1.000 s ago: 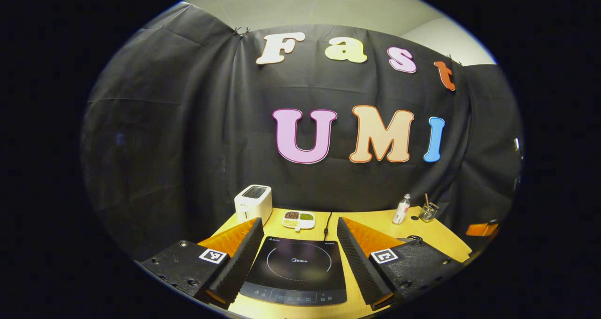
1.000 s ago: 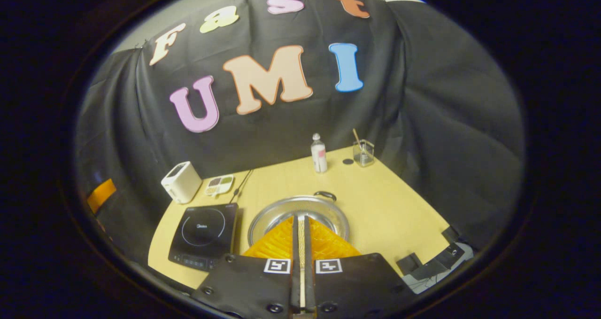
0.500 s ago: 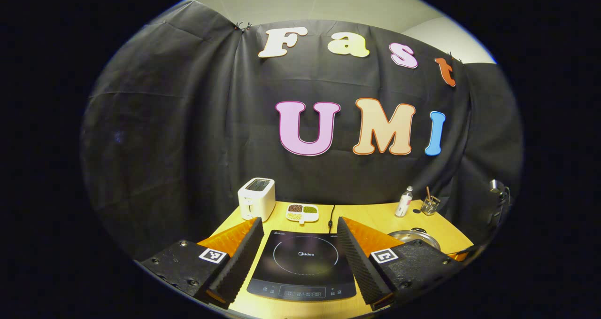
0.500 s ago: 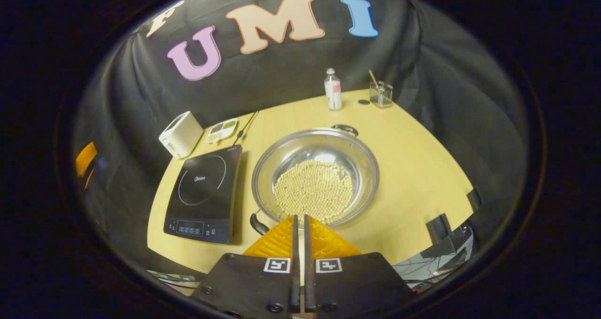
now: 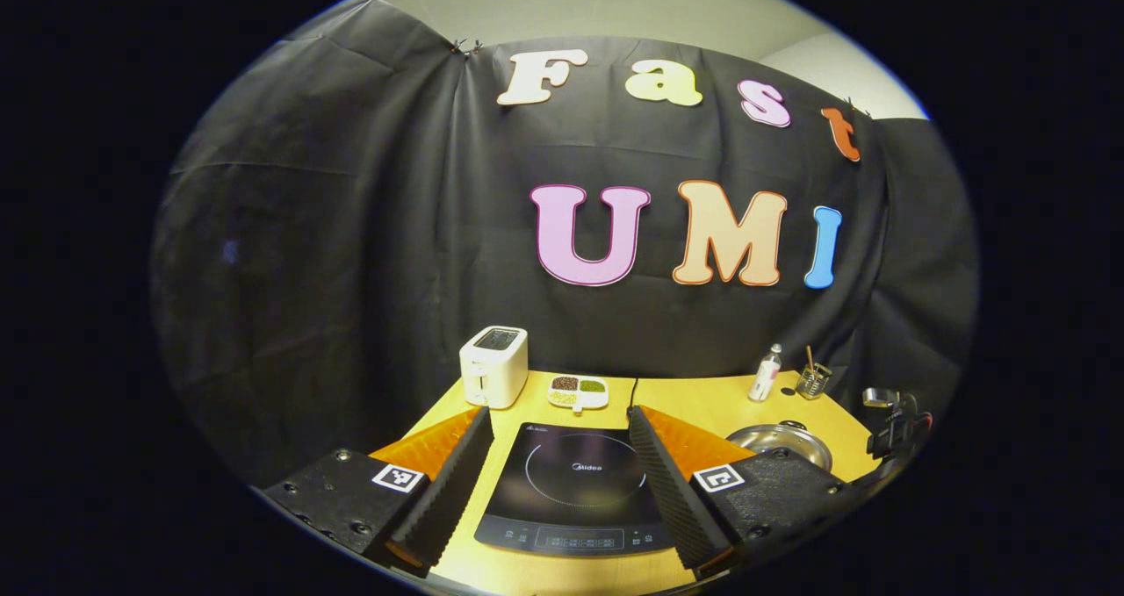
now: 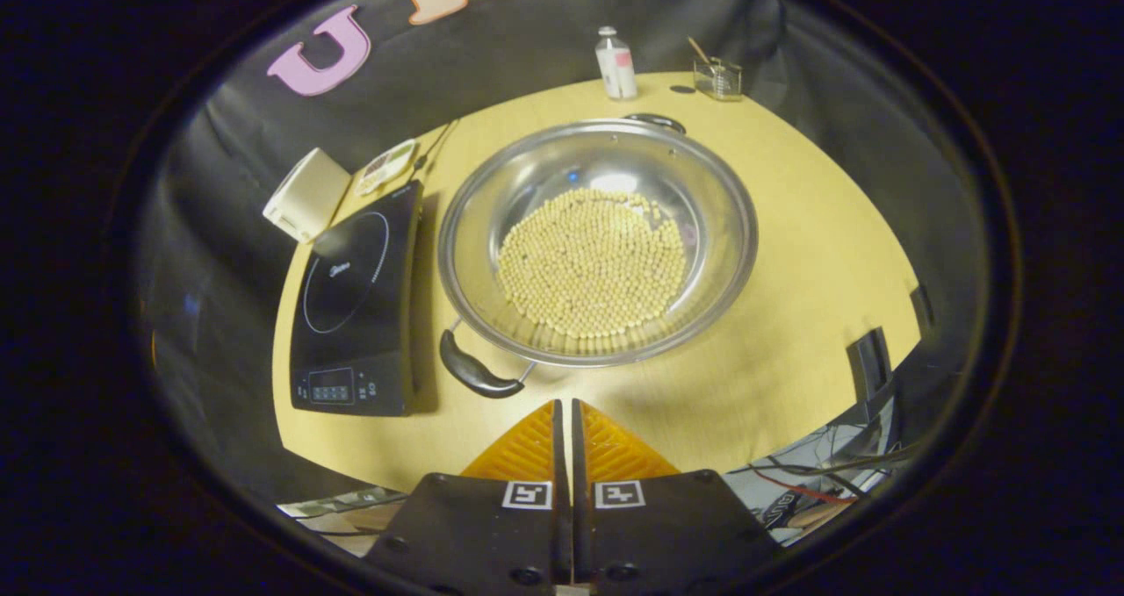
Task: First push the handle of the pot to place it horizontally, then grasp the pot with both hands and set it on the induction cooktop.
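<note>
In the right gripper view a wide steel pot (image 6: 729, 227) holding several pale beans sits on the yellow table, with one dark handle (image 6: 474, 373) at its near left and another (image 6: 654, 121) at its far side. The black induction cooktop (image 6: 356, 302) lies just left of the pot. My right gripper (image 6: 563, 407) is shut on nothing, above the table's near edge, short of the near handle. In the left gripper view my left gripper (image 5: 558, 442) is open over the cooktop (image 5: 575, 482), and the pot (image 5: 781, 439) shows at the right.
A white toaster (image 5: 494, 365) and a divided dish of grains (image 5: 578, 389) stand behind the cooktop. A small bottle (image 6: 616, 63) and a glass with a stick (image 6: 716, 76) stand at the back right. Cables (image 6: 821, 473) hang below the table's near right edge.
The right gripper view has tilted down and moved in, so the pot looms larger and its near handle shows. The left gripper has drifted left a little; both jaws are unchanged.
</note>
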The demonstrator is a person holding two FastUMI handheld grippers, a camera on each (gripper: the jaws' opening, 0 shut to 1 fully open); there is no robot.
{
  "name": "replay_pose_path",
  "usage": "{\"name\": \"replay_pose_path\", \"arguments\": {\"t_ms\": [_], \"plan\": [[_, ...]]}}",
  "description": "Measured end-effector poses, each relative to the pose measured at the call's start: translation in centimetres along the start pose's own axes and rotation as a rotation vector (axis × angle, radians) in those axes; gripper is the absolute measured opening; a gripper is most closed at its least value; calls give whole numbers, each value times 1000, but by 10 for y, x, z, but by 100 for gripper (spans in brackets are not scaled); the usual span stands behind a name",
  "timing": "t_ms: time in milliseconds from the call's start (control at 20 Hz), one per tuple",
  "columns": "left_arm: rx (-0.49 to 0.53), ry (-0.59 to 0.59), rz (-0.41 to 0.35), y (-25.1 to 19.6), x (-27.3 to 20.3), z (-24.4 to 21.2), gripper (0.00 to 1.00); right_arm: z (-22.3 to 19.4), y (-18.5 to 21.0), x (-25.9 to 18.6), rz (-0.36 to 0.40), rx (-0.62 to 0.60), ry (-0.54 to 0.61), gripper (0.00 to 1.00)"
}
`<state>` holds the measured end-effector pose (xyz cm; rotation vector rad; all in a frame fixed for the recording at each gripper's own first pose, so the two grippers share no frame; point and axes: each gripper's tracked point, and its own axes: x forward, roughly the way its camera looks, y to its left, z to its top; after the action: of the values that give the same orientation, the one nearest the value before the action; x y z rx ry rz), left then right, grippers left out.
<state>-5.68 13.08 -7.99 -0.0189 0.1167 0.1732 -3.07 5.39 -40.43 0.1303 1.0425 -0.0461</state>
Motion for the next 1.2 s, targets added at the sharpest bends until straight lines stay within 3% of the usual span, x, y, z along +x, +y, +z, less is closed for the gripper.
{"name": "replay_pose_path", "arguments": {"t_ms": [650, 700, 950, 1200], "plan": [[21, 36, -7, 9, 5, -12, 93, 10, 12, 48, -68, 1, 38, 4], [24, 35, -7, 10, 6, -11, 96, 9, 15, 47, -67, -5, 38, 3], [27, 35, -10, 15, 7, -12, 93, 18, 36, 53, -35, 11, 36, 0], [30, 53, -12, 21, 9, -21, 96, 37, 56, 66, -17, 91, 31, 3]]}}
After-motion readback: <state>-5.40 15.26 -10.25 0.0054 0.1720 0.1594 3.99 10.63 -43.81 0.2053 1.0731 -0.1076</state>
